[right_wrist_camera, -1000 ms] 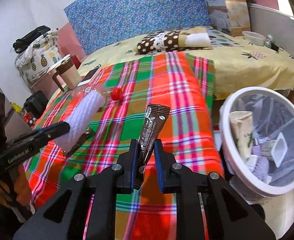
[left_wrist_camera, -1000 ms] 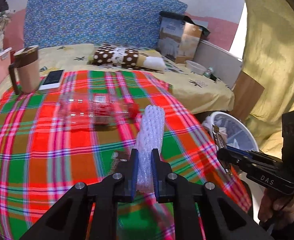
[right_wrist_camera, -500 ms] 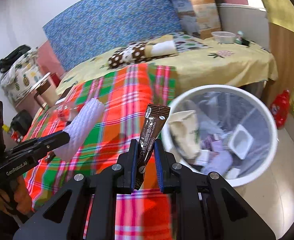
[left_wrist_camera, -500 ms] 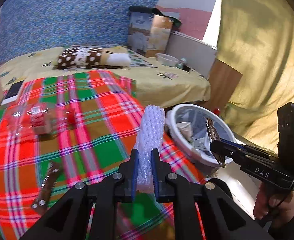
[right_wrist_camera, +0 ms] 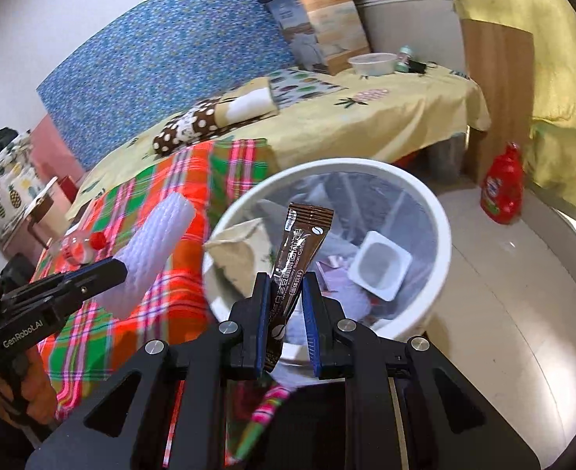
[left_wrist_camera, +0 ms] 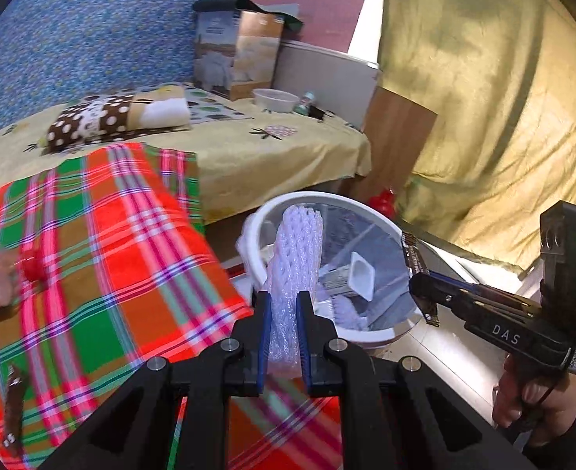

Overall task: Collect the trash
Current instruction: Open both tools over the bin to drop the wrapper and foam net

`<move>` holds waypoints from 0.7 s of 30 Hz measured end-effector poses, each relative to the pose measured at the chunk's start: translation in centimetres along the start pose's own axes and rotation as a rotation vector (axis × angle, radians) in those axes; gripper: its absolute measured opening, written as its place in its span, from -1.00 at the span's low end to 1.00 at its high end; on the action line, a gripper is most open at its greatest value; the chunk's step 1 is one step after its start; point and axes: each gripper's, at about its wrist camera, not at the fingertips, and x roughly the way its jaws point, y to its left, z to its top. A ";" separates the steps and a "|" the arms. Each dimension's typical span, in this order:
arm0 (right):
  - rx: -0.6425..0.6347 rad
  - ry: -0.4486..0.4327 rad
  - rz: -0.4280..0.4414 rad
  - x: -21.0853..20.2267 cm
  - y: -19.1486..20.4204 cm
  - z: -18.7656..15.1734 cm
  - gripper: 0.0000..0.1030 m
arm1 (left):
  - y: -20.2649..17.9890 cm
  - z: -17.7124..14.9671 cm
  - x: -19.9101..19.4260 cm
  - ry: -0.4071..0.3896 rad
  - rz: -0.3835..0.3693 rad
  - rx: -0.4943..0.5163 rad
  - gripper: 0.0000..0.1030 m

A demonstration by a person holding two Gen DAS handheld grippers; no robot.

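Currently, the left gripper is clenched on a white foam net sleeve, which stands upright between its blue pads in front of the white trash bin. The right gripper grasps a brown coffee sachet by its lower end; the sachet rises upright over the bin opening. Inside the bin lie a white plastic tray and crumpled paper. A plaid cloth covers the bed just beside the bin. On it rest a clear bottle with a red cap and a second brown sachet, both well apart from the bin. A red bottle stands on the floor.
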 end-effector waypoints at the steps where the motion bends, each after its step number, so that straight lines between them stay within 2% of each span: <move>1: 0.003 0.001 -0.004 0.1 -0.2 0.0 -0.63 | -0.4 0.2 0.4 0.004 -0.005 0.006 -0.75; 16: 0.027 0.061 -0.052 2.1 -3.1 0.4 -0.59 | -3.2 2.0 6.9 0.069 -0.059 0.046 -0.74; 20: 0.032 0.057 -0.062 1.9 -3.5 0.4 -0.19 | -3.4 2.0 8.1 0.078 -0.068 0.045 -0.68; 21: 0.032 0.055 -0.062 1.9 -3.5 0.4 -0.15 | -3.3 2.0 8.3 0.077 -0.069 0.044 -0.65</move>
